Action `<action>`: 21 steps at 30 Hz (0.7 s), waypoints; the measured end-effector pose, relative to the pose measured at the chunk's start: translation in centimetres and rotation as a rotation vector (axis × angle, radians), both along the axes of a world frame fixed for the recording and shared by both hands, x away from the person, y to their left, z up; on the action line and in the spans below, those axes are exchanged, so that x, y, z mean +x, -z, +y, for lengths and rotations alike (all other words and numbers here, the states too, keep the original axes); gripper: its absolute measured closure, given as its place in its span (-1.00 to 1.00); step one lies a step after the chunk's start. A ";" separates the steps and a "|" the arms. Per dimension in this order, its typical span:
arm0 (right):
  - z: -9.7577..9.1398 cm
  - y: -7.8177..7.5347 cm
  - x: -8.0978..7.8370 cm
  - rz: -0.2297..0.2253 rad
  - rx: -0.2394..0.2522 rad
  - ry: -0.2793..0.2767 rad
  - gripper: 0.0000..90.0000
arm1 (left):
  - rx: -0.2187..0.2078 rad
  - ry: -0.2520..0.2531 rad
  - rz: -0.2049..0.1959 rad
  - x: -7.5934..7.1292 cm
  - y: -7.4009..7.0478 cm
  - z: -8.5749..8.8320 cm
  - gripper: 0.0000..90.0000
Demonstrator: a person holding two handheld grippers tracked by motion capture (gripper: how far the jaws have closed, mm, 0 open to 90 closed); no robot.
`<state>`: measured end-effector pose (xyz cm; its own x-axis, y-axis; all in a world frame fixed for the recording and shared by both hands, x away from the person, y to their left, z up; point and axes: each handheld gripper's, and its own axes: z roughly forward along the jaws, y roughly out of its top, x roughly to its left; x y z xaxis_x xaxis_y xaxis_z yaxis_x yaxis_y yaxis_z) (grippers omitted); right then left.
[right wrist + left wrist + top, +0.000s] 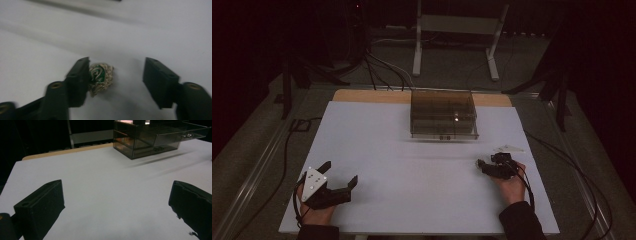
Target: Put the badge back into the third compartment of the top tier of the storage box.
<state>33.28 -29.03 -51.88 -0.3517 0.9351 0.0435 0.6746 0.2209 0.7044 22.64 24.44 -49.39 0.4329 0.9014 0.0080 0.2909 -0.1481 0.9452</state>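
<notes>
the right gripper (116, 75) is low over the surface (412, 170) with its jaws apart, and between them lies a small ornament (100, 76), golden and braided-looking with a green centre, maybe a brooch or ring; the picture is blurred, so i cannot say which. the ornament touches the left jaw in this view, or lies just beside it, while the other jaw is well apart from it. so the gripper holds nothing yet. in the high view this gripper (494, 167) is at the right side of the surface, near the front.

i judge that the step in hand is to pick up the ornament. to do it well, the gripper should first be centred, so both jaws meet the thing together; if one jaw pushes first, the ornament may slide on the smooth sheet. the closing should be slow and low, because the thing is small and flat.

the left gripper (331, 186) rests at the front left, its jaws wide and empty, with the grey plate on top.

the surface is a white sheet over a wooden board whose edge shows at the back. a smoked transparent drawer box (443, 114) stands at the back middle, well apart from both grippers. the room is dark; cables and a light metal stand (457, 35) are on the floor behind.
</notes>
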 end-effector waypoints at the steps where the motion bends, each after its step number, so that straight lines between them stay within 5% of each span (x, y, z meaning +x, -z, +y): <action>1: 0.0 0.0 -0.1 0.005 0.009 -0.006 0.00 | 0.000 0.000 0.000 0.0 0.0 0.0 -0.98; 10: 0.1 0.0 -0.5 0.039 0.073 -0.055 0.45 | 0.002 0.000 -0.001 0.0 0.0 0.0 -0.98; 17: 0.9 -0.8 -1.5 -0.022 0.081 -0.113 0.83 | 0.001 0.000 -0.003 0.0 0.0 0.0 -0.98; 21: 1.3 -0.9 -1.7 -0.016 0.076 -0.140 0.90 | 0.003 0.001 -0.003 0.0 0.0 -0.1 -0.98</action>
<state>31.55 -27.75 -50.94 -0.4796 0.8711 0.1058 0.6295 0.2575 0.7331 22.63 24.36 -49.37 0.4336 0.9010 0.0122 0.2883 -0.1515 0.9455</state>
